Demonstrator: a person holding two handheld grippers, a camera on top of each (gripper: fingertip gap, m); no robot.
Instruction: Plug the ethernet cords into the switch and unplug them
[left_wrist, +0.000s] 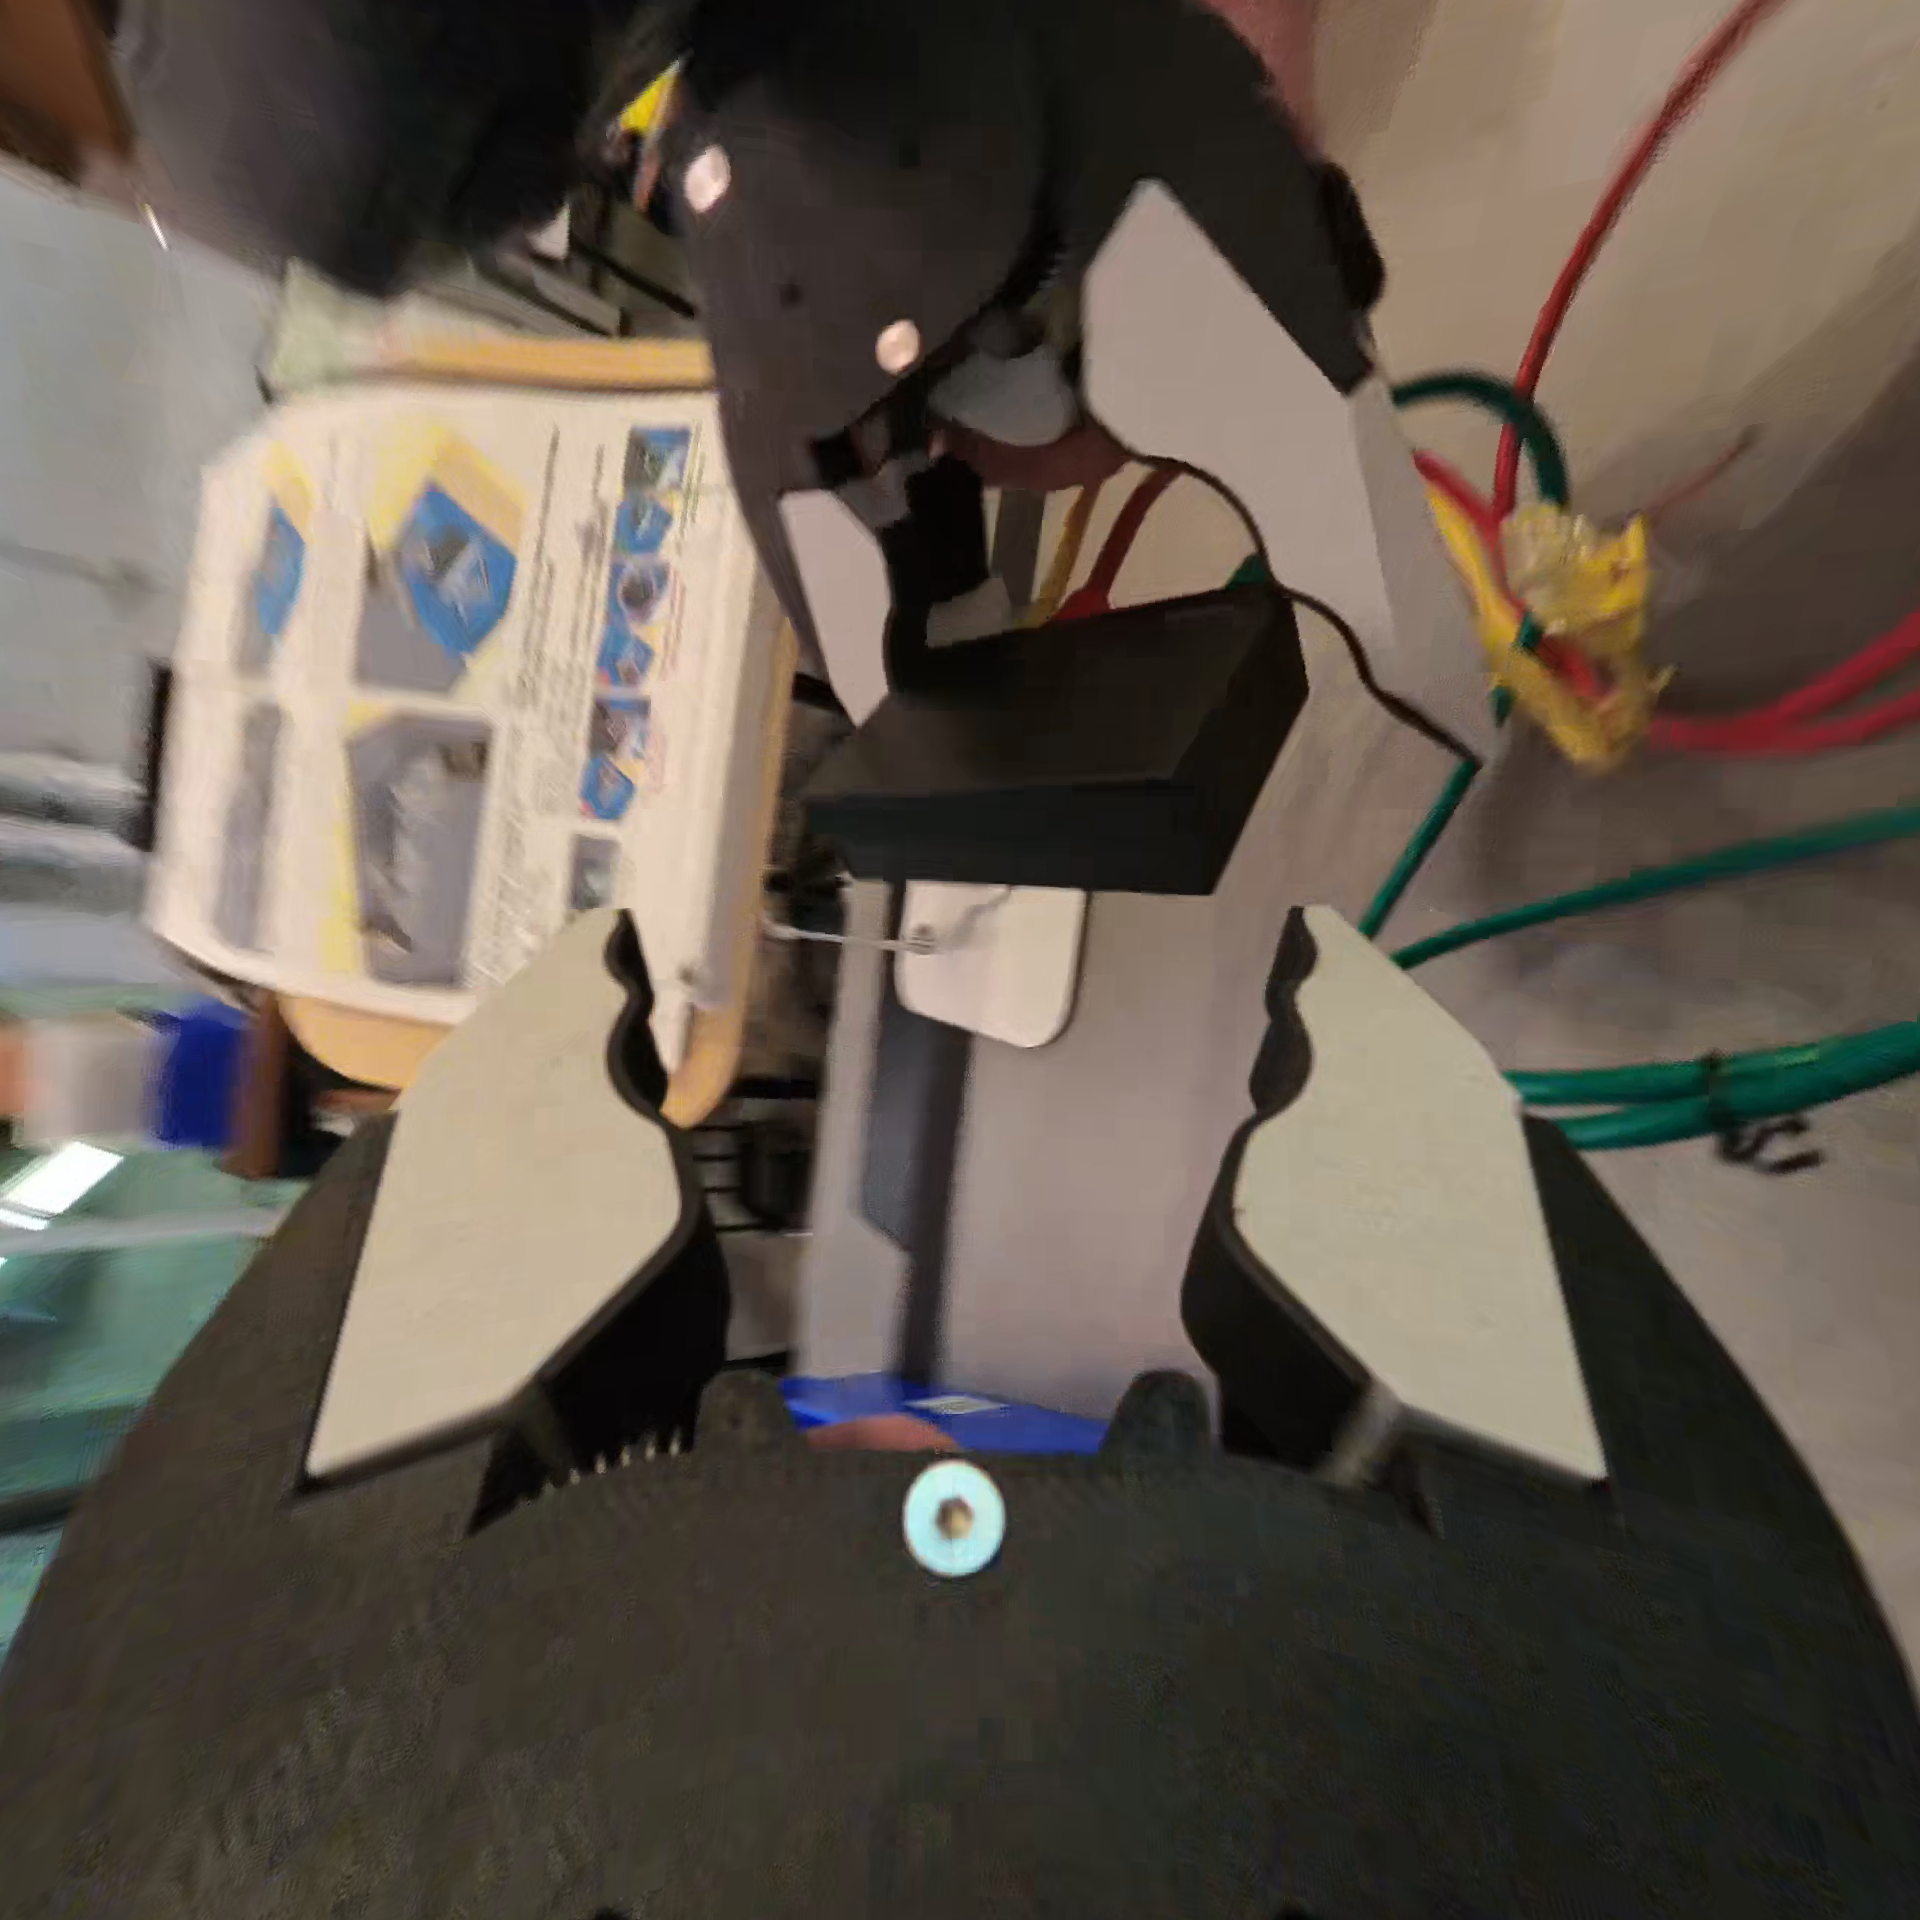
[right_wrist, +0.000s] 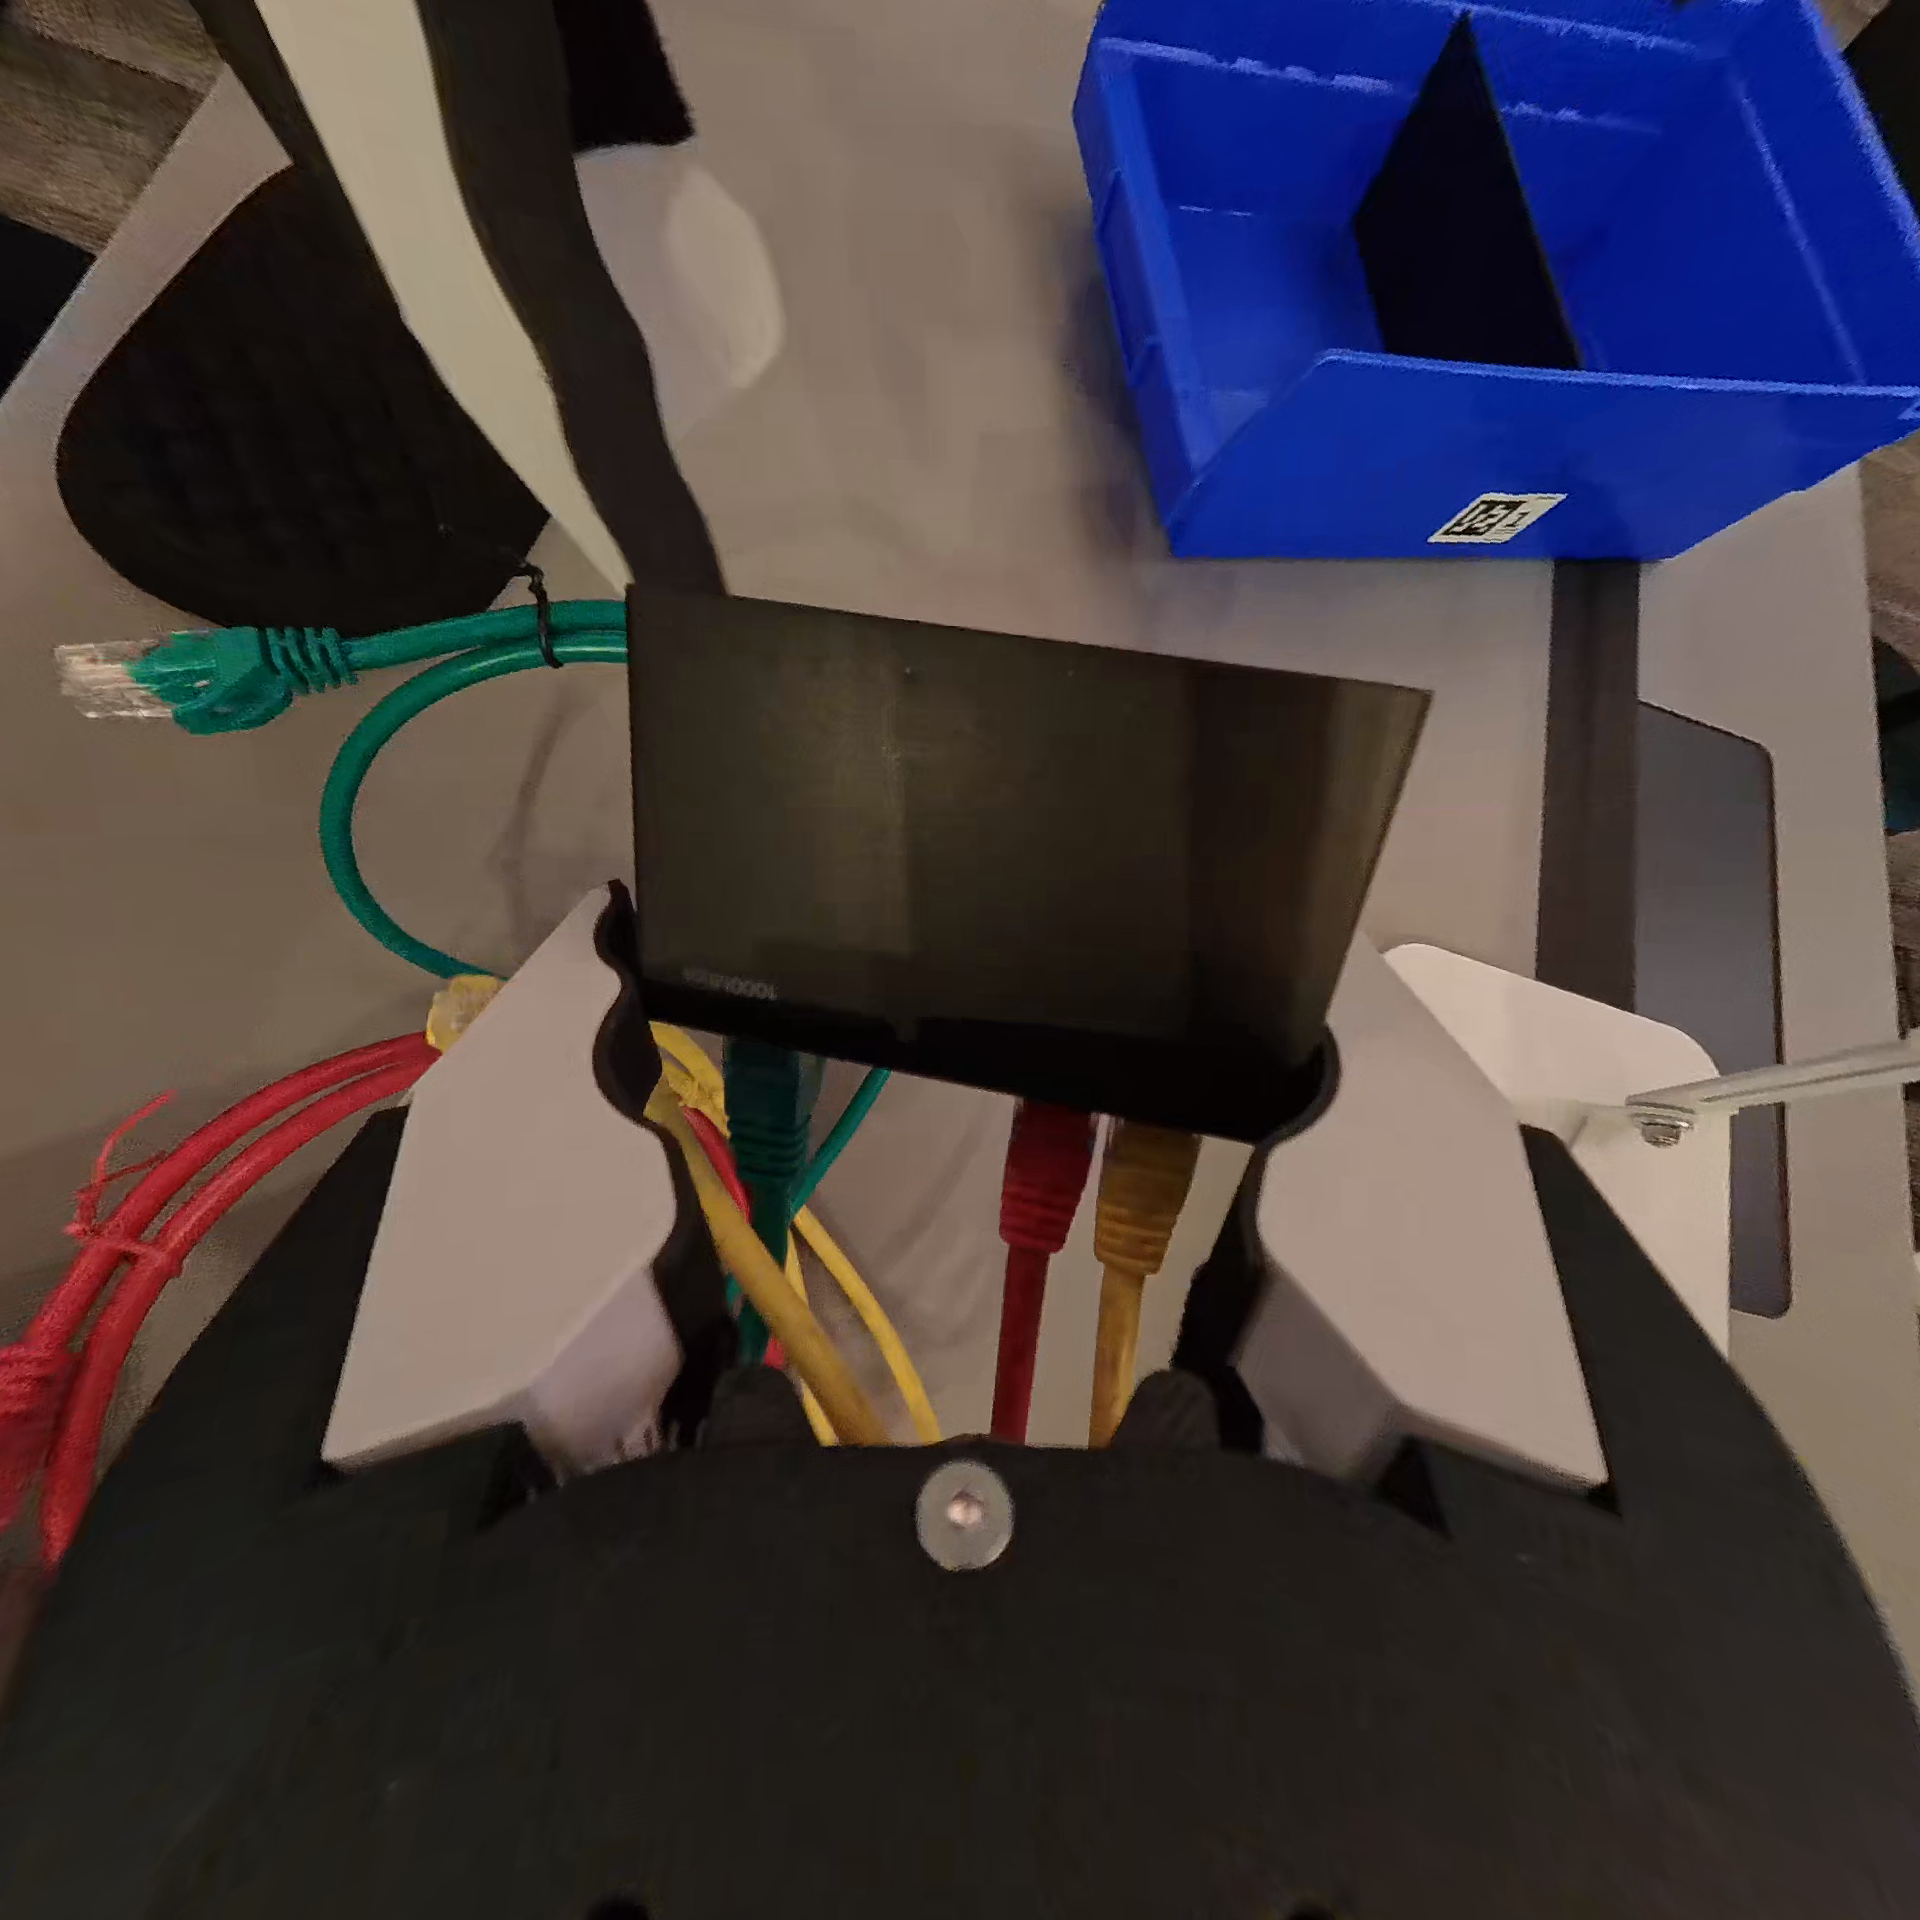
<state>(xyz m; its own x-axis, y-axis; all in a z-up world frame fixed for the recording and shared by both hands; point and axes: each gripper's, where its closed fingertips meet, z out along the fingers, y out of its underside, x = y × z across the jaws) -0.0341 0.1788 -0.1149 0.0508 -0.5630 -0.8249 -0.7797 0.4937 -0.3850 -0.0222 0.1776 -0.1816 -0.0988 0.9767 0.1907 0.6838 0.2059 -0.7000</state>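
The black switch (right_wrist: 987, 831) is held off the grey table between my right gripper's (right_wrist: 971, 1049) fingers, which are shut on its near end. A green plug (right_wrist: 769, 1112), a red plug (right_wrist: 1044, 1174) and a yellow plug (right_wrist: 1143, 1195) sit in its near face. A loose green plug (right_wrist: 156, 675) lies on the table to the left, and a loose yellow plug (right_wrist: 462, 1008) lies by my left finger. In the left wrist view my left gripper (left_wrist: 956, 925) is open and empty, just short of the switch (left_wrist: 1049, 748), with the right gripper (left_wrist: 1164, 717) facing it.
A blue bin (right_wrist: 1455, 436) with a black divider stands at the far right. A white plate with a metal rod (right_wrist: 1538, 1039) lies beside the switch. Red cables (right_wrist: 156, 1195) and green cables (left_wrist: 1662, 1091) trail over the table. A printed poster board (left_wrist: 447, 675) stands off the table.
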